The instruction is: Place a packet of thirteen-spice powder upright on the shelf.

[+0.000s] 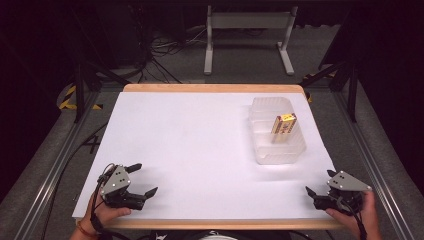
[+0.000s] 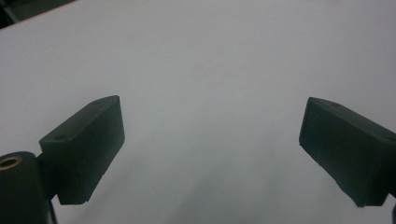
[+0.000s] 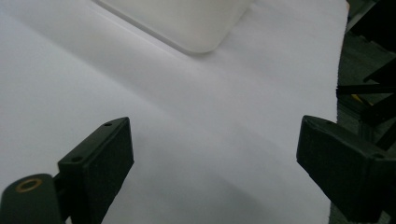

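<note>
White paper covers the table, and toward its far right corner stands a clear plastic tub with a small yellow box propped on end inside it. Both grippers rest at the near edge, well apart from the tub: the right gripper near the right corner, jaws wide and empty, the tub's rounded corner ahead of them; the left gripper near the left corner, likewise wide and empty. Judgement: the right gripper is better placed to reach; it should come in from above, straddle the box's narrow faces and clear the tub wall.
</note>
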`<state>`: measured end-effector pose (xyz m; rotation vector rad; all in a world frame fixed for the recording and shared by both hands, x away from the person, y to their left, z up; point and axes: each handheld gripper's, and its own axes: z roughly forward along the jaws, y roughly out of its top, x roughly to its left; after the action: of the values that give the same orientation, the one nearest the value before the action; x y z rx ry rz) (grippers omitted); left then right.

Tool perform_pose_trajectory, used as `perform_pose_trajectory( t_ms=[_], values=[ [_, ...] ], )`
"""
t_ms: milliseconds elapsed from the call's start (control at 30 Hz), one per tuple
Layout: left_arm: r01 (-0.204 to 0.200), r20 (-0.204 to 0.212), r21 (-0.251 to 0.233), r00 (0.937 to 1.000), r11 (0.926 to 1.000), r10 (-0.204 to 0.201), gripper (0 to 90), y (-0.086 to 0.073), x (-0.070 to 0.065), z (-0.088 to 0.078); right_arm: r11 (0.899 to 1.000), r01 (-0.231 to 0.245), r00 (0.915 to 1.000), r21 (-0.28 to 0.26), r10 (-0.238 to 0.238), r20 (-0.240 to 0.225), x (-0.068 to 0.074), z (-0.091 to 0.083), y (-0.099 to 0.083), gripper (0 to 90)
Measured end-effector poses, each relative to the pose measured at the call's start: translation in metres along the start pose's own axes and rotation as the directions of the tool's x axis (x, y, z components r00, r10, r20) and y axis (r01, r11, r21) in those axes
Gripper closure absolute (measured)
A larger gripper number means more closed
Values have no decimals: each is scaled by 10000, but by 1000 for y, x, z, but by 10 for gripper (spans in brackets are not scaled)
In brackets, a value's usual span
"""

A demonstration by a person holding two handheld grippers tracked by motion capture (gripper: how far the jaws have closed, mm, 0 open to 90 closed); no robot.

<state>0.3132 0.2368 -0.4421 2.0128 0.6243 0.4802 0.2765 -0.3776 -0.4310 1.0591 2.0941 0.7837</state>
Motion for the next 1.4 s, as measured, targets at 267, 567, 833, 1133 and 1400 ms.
perform_pose_trajectory(
  t_ms=[267, 567, 833, 1133, 1400],
  values=[
    [18, -48, -87, 10000, 10000, -18, 74, -1, -1, -3, 9993, -254, 9996, -266, 256, 76, 0, 0, -7, 108],
    [-26, -94, -80, 10000, 10000, 25, 74, -2, -2, -4, 9995, -197, 9994, -258, 204, 262, 6, 4, -4, 105],
    [-20, -122, -93, 9999, 10000, 18, 73, -1, -2, -3, 9986, -335, 9989, -412, 348, 326, 5, 4, -5, 105],
    [-38, -96, -74, 9999, 10000, 37, 73, -1, -1, -3, 9985, -323, 9989, -451, 337, 319, 7, 2, -3, 105],
    [-52, -60, -59, 10000, 10000, 52, 73, 0, -1, -1, 9989, -12, 9998, -463, 22, 207, 11, 3, 0, 104]
  ],
)
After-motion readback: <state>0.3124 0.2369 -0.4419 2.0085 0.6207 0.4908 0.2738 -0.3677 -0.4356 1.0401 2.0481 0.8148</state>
